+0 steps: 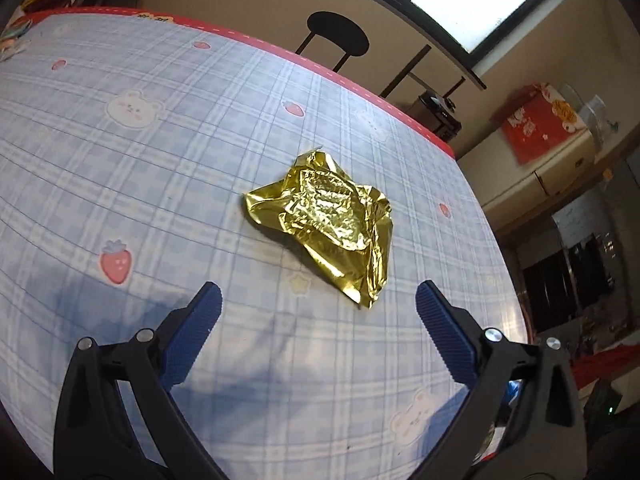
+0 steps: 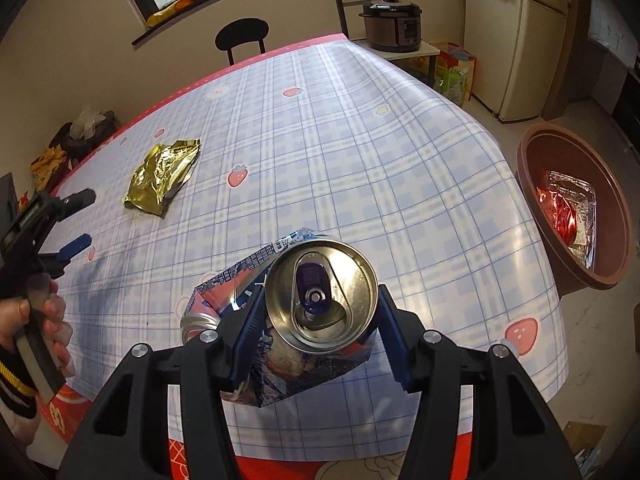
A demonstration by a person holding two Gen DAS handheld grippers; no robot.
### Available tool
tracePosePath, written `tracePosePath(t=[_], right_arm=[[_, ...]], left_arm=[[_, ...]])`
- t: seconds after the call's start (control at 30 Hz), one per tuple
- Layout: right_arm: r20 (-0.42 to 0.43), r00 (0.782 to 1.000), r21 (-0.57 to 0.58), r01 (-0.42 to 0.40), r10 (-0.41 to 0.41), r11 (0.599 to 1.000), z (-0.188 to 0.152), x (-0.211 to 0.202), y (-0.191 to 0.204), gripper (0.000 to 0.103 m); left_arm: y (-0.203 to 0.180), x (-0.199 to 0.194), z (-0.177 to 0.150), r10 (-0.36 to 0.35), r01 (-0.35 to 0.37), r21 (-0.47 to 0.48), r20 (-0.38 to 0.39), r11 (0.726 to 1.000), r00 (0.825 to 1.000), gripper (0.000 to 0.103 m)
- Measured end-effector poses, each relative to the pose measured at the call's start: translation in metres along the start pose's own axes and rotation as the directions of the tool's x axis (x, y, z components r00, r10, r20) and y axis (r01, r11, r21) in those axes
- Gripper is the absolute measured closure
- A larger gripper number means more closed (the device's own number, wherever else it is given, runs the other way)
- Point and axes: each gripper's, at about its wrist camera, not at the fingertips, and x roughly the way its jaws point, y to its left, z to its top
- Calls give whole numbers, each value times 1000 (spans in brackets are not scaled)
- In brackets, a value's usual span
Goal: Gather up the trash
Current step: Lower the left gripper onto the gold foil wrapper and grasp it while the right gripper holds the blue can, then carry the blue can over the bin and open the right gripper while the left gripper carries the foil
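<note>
So the right gripper (image 2: 320,320) has a crushed drink can (image 2: 304,308) clamped between its blue pads, top end facing the camera, pull tab in plain sight. The can is dented and creased along its printed side, and it's up off the table (image 2: 360,140), over the near edge.

The left gripper (image 1: 318,304) is spread wide with nothing between the fingers. It's angled down at a crumpled gold foil wrapper (image 1: 324,220), which lies flat on the checked tablecloth just ahead of the fingertips, not touching them. From the right wrist view that same wrapper sits toward the left edge of the table, and you can see a hand (image 2: 44,320) wrapped around the left gripper's handle down at the near left corner.

Off the right edge of the table there's a brown round bin (image 2: 576,208) on the floor with a red shiny wrapper (image 2: 560,208) already in it. Nothing sits between the can and the bin except open tablecloth.

Around the room: a black chair (image 2: 240,38) at the far edge, a pressure cooker (image 2: 394,24) on a small stand, a cream fridge (image 2: 532,40) beyond that.
</note>
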Motion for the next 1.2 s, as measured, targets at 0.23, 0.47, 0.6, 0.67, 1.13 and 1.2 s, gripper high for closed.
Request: tracePosePath(t=[0.23, 0.47, 0.6, 0.67, 1.13, 1.2], right_arm=[[-13, 1000, -35, -6, 5, 999, 15, 3, -15, 49], [-23, 1000, -36, -10, 9, 999, 27, 9, -35, 49], [-23, 1000, -33, -10, 9, 999, 28, 7, -43, 49], [-23, 1000, -30, -5, 5, 1000, 28, 7, -47, 49], [15, 1000, -7, -22, 22, 1000, 33, -3, -46, 49], [26, 999, -10, -32, 33, 999, 34, -7, -43, 49]], left_arm=[[-19, 44, 10, 57, -55, -41, 48, 998, 997, 9], [-19, 70, 13, 113, -104, -99, 83, 990, 990, 30], [-15, 68, 13, 107, -86, -165, 125, 983, 986, 31], [-11, 68, 12, 98, -72, -188, 133, 979, 986, 42], [-19, 24, 9, -8, 31, -117, 188, 993, 982, 84], [-25, 4, 9, -19, 34, -67, 209, 997, 978, 85]])
